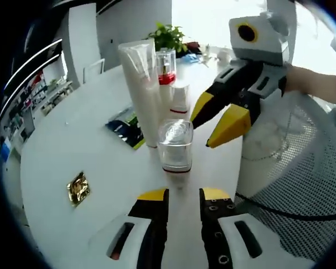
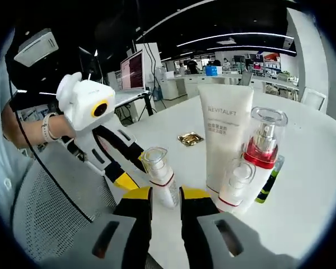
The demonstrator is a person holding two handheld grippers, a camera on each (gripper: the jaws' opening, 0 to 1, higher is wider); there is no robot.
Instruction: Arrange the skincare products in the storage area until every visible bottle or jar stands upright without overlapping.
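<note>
In the left gripper view, the left claw [image 1: 183,194] rises from the bottom with its yellow-tipped jaws a narrow gap apart and nothing between them. Just ahead of the tips, not touching, a small clear pump bottle with a red band at its base [image 1: 175,145] stands upright on the round white counter [image 1: 73,134]. To the left on the counter lies a crumpled gold foil wrapper [image 1: 78,188]. Behind the small bottle a tall white squeeze tube [image 1: 143,89] stands on its cap, and a flat green-and-dark packet [image 1: 126,126] is partly hidden behind its foot. A red-collared pump bottle under a clear cap [image 1: 166,66] and a smaller white bottle [image 1: 179,96] stand just right of the tube, each partly covered by it. Further right the right claw [image 1: 215,120] reaches in from above a white mesh chair back [image 1: 302,168], jaws slightly parted, holding nothing.

In the right gripper view, the same claw [image 2: 165,194] has its tips either side of the small bottle's [image 2: 159,174] base; whether they touch it I cannot tell. The left claw [image 2: 123,176] shows only one yellow tip clearly. To the right stand the tube [image 2: 224,129], the smaller bottle [image 2: 233,185] and the red-collared bottle [image 2: 260,154], tightly bunched, with a dark green item [image 2: 269,182] mostly hidden behind.
</note>
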